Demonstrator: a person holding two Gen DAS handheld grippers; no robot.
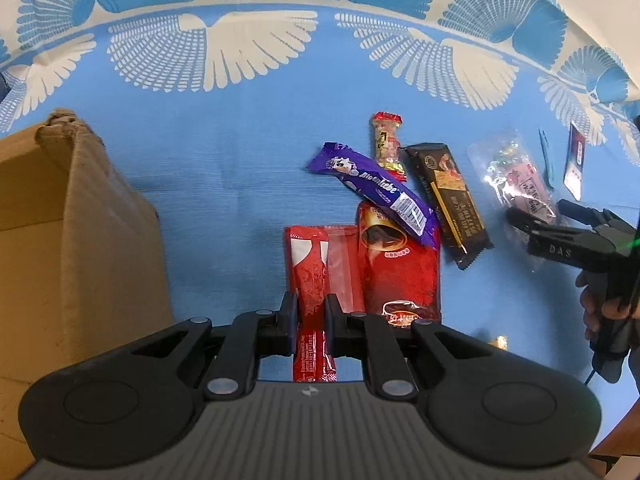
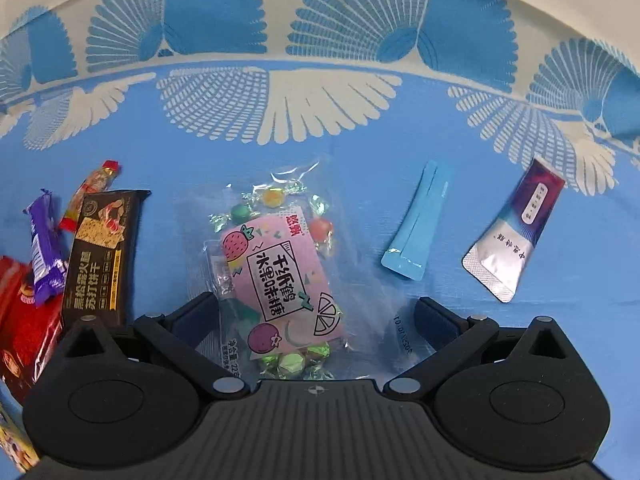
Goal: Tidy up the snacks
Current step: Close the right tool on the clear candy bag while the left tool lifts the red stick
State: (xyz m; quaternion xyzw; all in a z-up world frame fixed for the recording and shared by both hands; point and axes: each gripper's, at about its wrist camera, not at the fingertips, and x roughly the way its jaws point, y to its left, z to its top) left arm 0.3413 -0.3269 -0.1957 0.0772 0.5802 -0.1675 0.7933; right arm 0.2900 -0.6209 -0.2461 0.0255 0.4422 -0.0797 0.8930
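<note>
On the blue cloth (image 1: 224, 152) with white fan patterns, the left wrist view shows the left gripper (image 1: 311, 312) clamped on a slim red stick packet (image 1: 310, 280), its pads pressing the wrapper from both sides. Just right of that lies a large red pouch (image 1: 400, 276), with a purple bar (image 1: 380, 192) resting slantwise across its top end. Beyond these sit a small red-ended candy (image 1: 387, 144) and a black cracker pack (image 1: 448, 200). A brown cardboard box (image 1: 80, 240) stands at the left. At the far right the right gripper (image 1: 536, 216) hangs over a clear candy bag (image 1: 516, 176). In the right wrist view, the right gripper (image 2: 316, 316) stands spread wide, the clear candy bag (image 2: 280, 276) lying between its fingers with neither pad touching it. A light blue sachet (image 2: 418, 228) and a silver-and-purple sachet (image 2: 512, 232) lie apart to the right; the black cracker pack (image 2: 102, 256) and purple bar (image 2: 44, 252) lie to the left
</note>
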